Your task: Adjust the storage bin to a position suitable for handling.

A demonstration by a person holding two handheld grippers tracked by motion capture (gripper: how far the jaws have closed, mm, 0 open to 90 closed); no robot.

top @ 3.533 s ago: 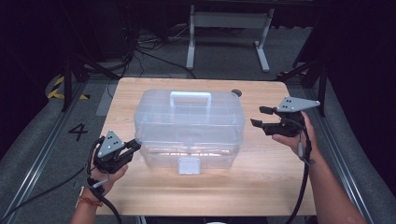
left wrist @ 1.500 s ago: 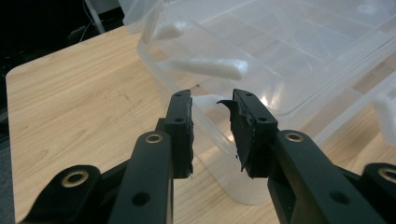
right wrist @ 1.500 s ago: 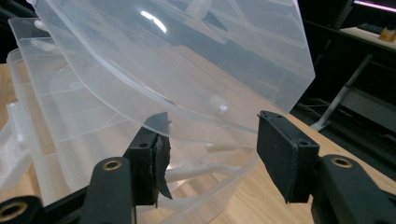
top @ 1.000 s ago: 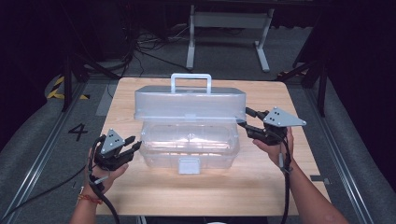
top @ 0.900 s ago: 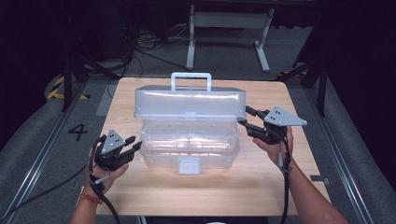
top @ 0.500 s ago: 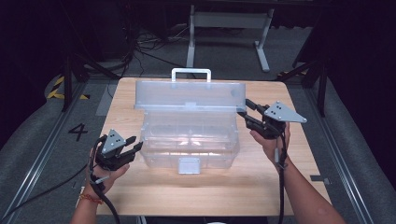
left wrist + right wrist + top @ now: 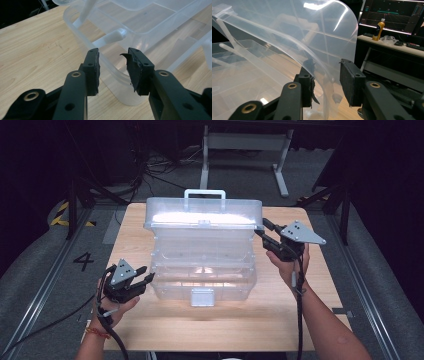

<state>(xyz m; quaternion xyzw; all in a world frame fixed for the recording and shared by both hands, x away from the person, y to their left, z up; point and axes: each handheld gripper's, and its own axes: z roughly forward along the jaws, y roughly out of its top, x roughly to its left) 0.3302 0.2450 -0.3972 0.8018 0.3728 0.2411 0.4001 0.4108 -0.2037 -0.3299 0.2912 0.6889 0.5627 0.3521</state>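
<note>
In the right gripper view the right gripper (image 7: 325,83) has its two black jaws set apart at a middling gap, with the curved edge of the clear plastic lid (image 7: 287,37) passing between them; whether the pads press on the plastic cannot be told, since a gap shows on the right pad's side. In the high view the same gripper (image 7: 263,231) sits at the lid's right corner, and the lid (image 7: 202,215) stands raised, tilted up and back over the storage box (image 7: 202,270), its white handle (image 7: 204,195) at the top. The left gripper (image 7: 112,71) also has its jaws parted at a moderate width, holding nothing, with the box's rounded near corner rim (image 7: 115,72) just beyond and between the tips. From above, the left gripper (image 7: 145,275) hovers just beside the box's left front corner. The box stands in the middle of the wooden table (image 7: 310,320), its white front latch (image 7: 202,297) facing the person. A yellow bottle (image 7: 379,29) stands on a desk in the background.
</note>
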